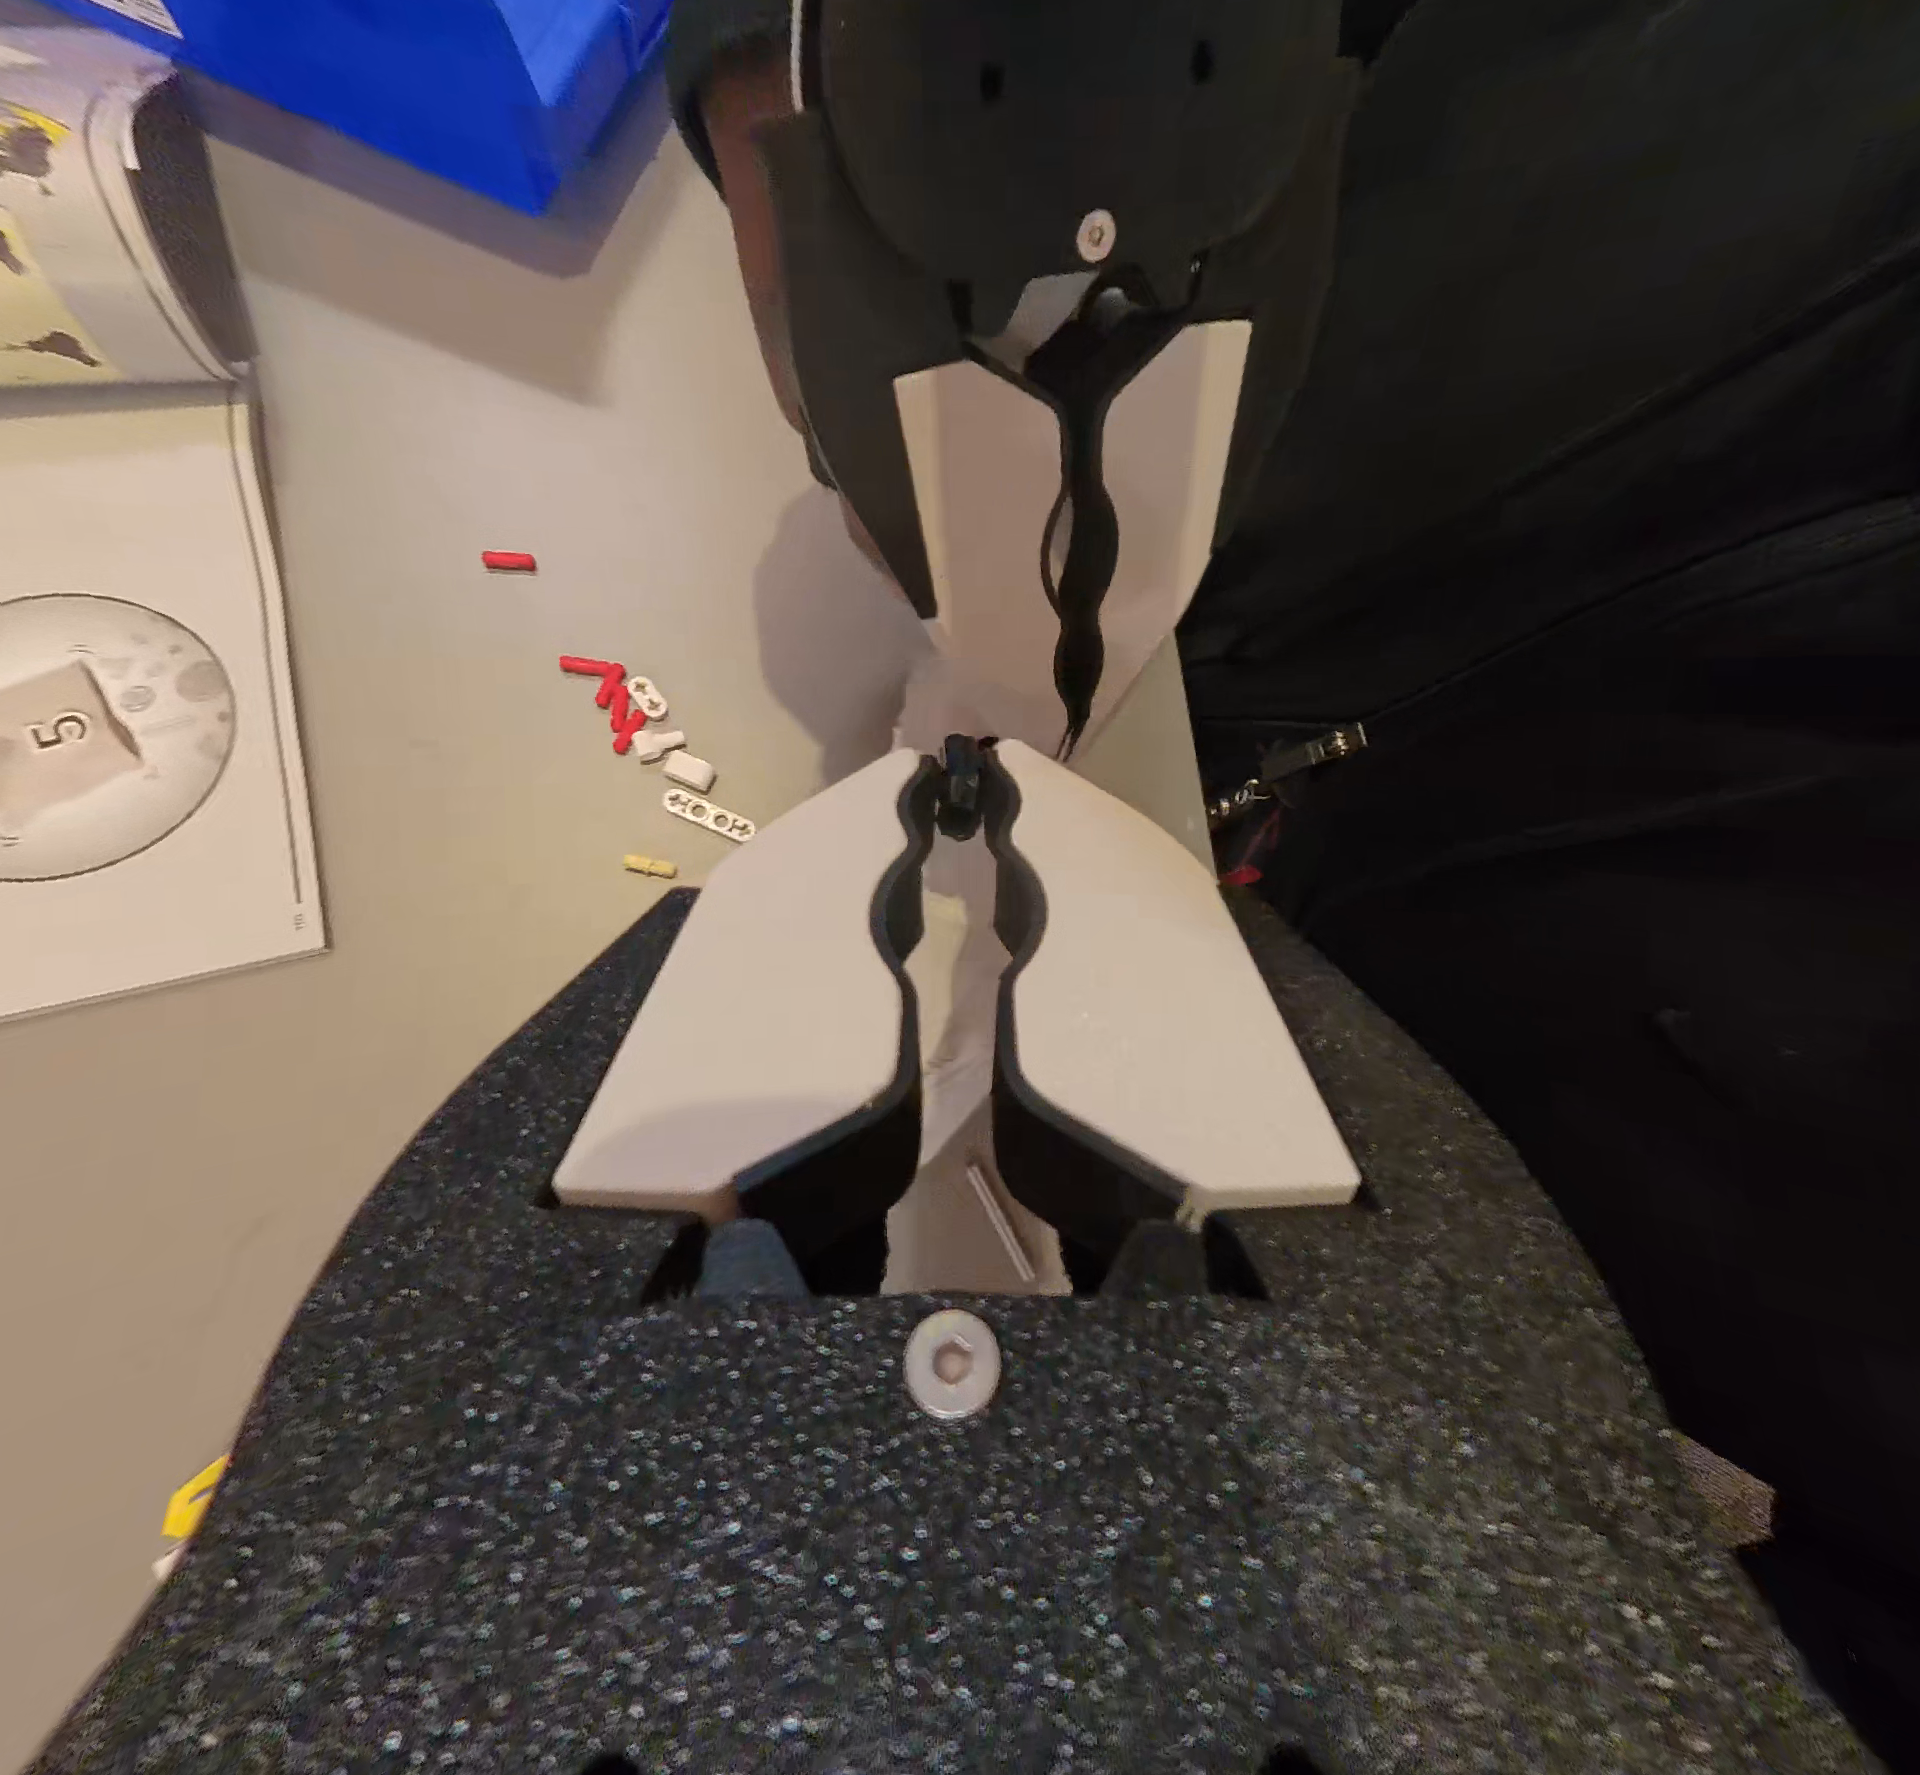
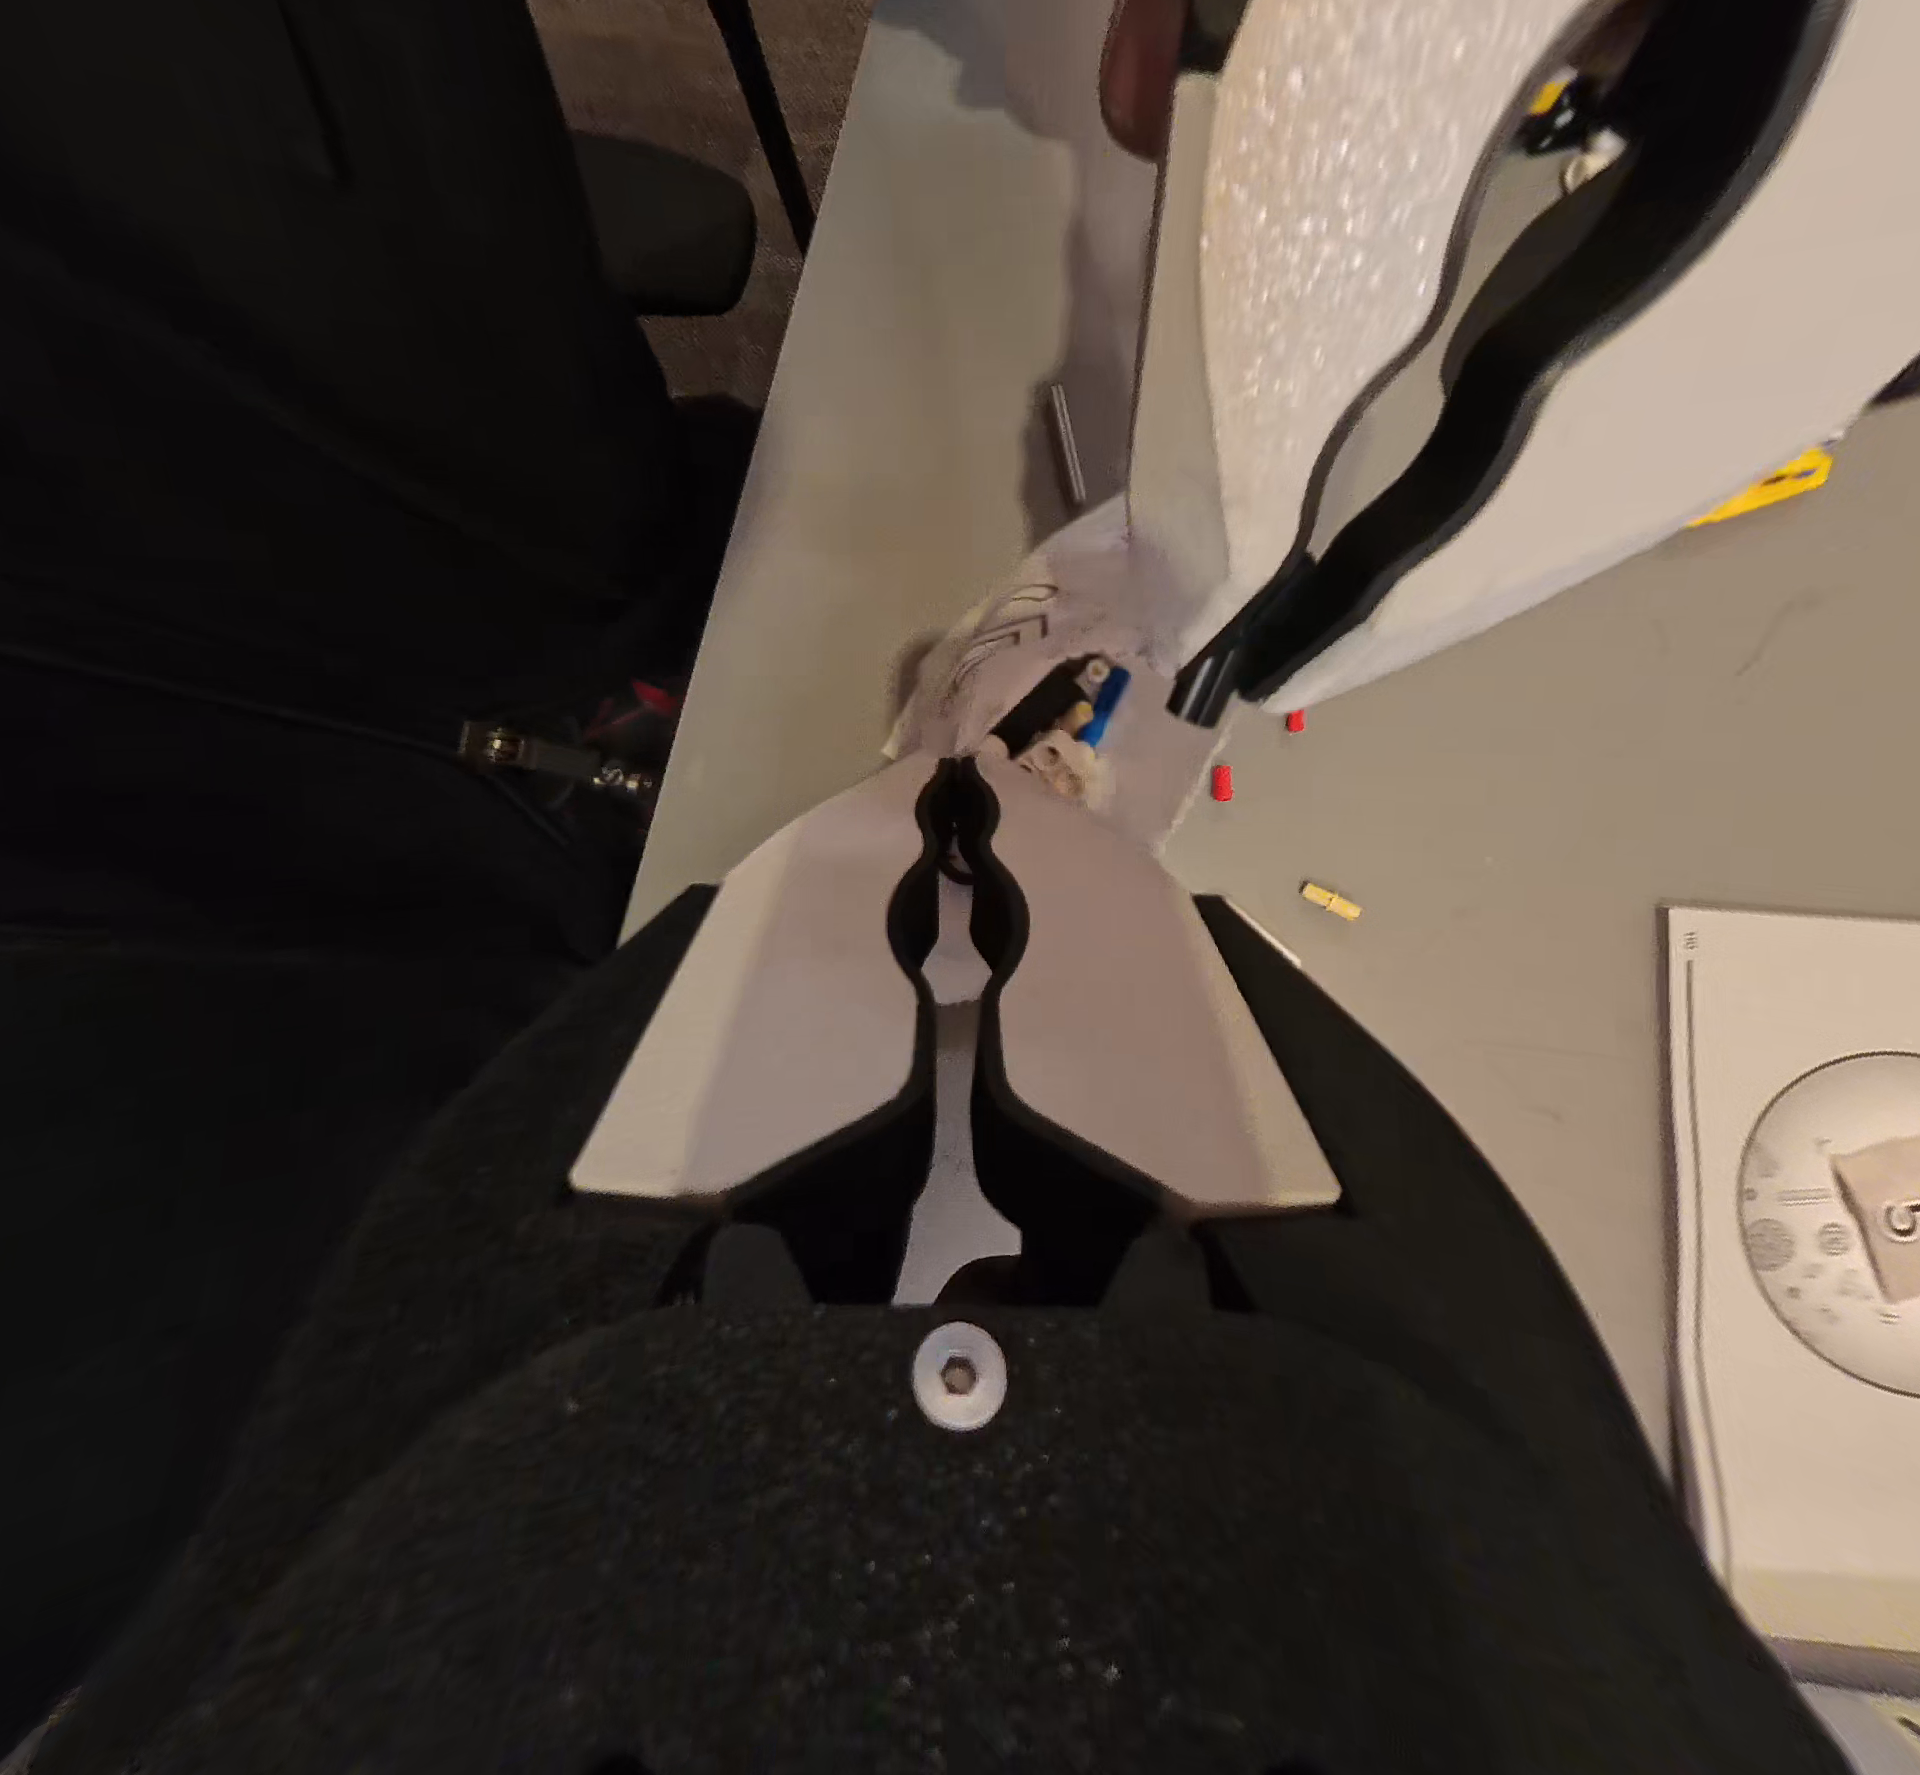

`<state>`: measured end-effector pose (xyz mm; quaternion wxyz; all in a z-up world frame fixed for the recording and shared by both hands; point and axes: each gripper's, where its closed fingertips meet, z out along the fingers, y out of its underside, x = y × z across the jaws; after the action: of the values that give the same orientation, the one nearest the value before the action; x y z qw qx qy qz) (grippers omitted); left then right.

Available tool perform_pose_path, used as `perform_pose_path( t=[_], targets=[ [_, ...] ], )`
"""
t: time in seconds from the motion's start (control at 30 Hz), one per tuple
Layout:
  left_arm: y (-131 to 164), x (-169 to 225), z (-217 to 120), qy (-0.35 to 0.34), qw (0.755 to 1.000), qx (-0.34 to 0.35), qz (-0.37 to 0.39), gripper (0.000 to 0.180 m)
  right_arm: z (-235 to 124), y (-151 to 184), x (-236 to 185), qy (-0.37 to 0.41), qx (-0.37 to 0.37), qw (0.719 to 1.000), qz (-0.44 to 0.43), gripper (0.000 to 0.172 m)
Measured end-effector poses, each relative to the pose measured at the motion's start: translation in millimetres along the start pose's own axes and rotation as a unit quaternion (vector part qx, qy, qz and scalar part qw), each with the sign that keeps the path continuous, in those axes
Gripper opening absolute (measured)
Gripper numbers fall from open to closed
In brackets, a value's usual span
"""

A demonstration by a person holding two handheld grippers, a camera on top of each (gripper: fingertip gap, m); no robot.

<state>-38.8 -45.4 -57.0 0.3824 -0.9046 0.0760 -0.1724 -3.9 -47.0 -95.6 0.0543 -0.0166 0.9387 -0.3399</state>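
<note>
White paper bag [image 2: 1049, 655] of small parts sits between my two claws. My left gripper [image 1: 958, 790] pinches a small black piece [image 1: 956, 795]; my right gripper [image 2: 954, 780] is pinched narrow on the bag's edge. Loose red pins [image 1: 603, 686] lie at nine o'clock.

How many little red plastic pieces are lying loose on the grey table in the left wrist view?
4: one alone, and three clustered nearer the white pieces. The hand-held grippers may hide others.

Dim warm light, fisheye edges, slight blur.
</note>
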Motion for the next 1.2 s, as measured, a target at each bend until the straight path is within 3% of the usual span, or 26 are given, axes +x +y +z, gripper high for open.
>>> perform_pose_path(
  t=[0.6,0.9,1.07,1.2],
  targets=[
    [-8.6,-1.9,19.3,0.008,1.000,-0.012,-0.015,0.009,-2.6,-11.5,-9.2,0.016,0.015,0.995,-0.094,0.000],
    [8.0,2.5,30.8,0.064,0.994,-0.088,0.027,0.010,-5.9,-7.7,-4.9,0.029,0.006,0.993,-0.113,0.000],
    [18.3,-5.8,30.6,0.051,0.991,-0.117,0.035,0.026,-2.8,-6.3,-2.5,0.035,-0.005,0.991,-0.126,0.000],
    [18.2,-11.6,19.5,0.022,0.996,-0.078,0.024,0.032,-2.9,-7.6,-1.1,0.034,0.000,0.991,-0.128,0.000]
  ],
)
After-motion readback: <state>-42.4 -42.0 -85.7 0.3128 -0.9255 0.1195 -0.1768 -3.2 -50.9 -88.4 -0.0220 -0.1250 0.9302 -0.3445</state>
